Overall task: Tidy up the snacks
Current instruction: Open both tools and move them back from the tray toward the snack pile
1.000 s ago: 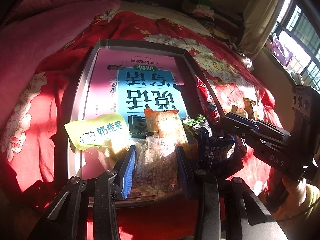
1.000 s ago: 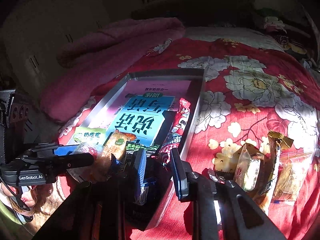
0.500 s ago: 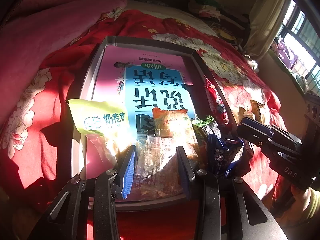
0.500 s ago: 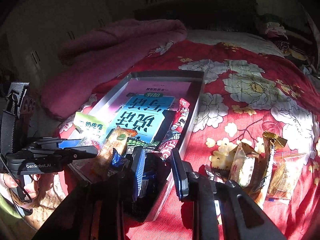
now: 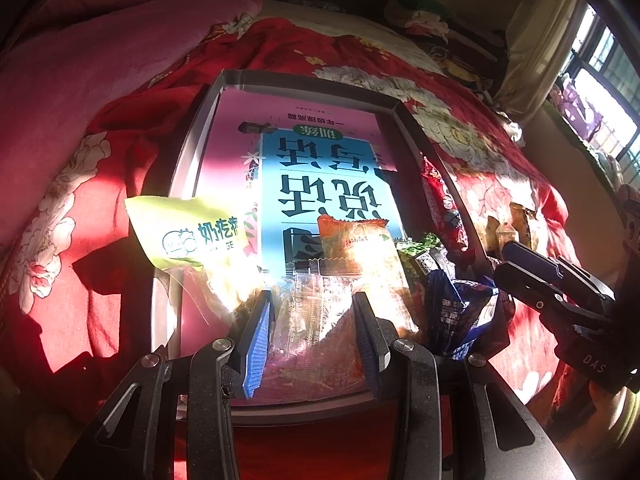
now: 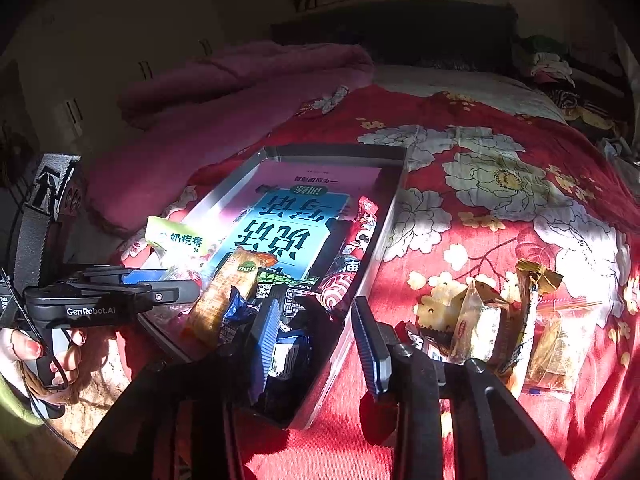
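Observation:
A grey tray (image 5: 312, 80) lies on a red flowered bedspread and holds a pink and blue book (image 5: 332, 184) with several snacks along its near end. My left gripper (image 5: 312, 320) is shut on a clear packet (image 5: 316, 312) just over the tray's near edge. A yellow-green packet (image 5: 188, 232), an orange one (image 5: 356, 244) and a red one (image 5: 440, 204) lie around it. My right gripper (image 6: 316, 332) hangs over the tray's near right corner (image 6: 348, 344), its jaws opening. The dark blue packet (image 6: 288, 352) rests in that corner beside the left finger, and the pads are off it.
Several loose snacks (image 6: 492, 320) lie on the bedspread to the right of the tray. A pink blanket (image 5: 100, 60) is heaped along the left. A hand (image 6: 36, 352) holds the left gripper's handle. A window and a curtain (image 5: 536, 32) are at the far right.
My right gripper's jaws have spread apart and let go of the dark blue packet, which now sits in the tray's corner. The left gripper stays still on the clear packet.

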The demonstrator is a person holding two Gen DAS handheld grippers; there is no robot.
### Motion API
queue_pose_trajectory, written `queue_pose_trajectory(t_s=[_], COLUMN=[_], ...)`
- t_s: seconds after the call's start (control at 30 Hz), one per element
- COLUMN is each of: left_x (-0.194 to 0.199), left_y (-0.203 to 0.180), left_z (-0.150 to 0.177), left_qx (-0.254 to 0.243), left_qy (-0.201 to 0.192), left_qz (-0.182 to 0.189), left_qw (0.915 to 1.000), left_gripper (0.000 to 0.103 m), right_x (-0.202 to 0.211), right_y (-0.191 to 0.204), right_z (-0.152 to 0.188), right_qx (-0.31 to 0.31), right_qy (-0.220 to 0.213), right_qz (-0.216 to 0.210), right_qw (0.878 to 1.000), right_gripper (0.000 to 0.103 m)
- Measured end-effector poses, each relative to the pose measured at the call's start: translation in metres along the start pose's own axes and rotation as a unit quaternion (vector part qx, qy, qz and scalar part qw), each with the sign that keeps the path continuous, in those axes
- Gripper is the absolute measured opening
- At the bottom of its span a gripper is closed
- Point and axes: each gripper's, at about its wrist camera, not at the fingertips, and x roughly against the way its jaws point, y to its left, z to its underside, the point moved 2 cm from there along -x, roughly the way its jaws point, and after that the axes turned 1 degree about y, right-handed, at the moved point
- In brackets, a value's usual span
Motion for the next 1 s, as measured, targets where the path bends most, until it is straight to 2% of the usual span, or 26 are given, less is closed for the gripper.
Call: queue_pose_trajectory(t_s=[0.47,1.0], left_x=[0.0031,0.0081], left_y=[-0.0026,-0.0069], left_z=[-0.0012,-0.0024], left_qx=[0.000,0.002], left_qy=[-0.005,-0.010], left_qz=[0.002,0.008], left_qw=[1.0000,0.9999], left_gripper=[0.041,0.054], right_x=[0.0030,0.0061], right_y=[0.0002,-0.0013], right_z=[0.0031,0.0034], right_qx=[0.004,0.007], right_qy=[-0.002,-0.006], right_qz=[0.006,0.016], right_qw=[1.000,1.000], right_gripper=[0.049,0.057])
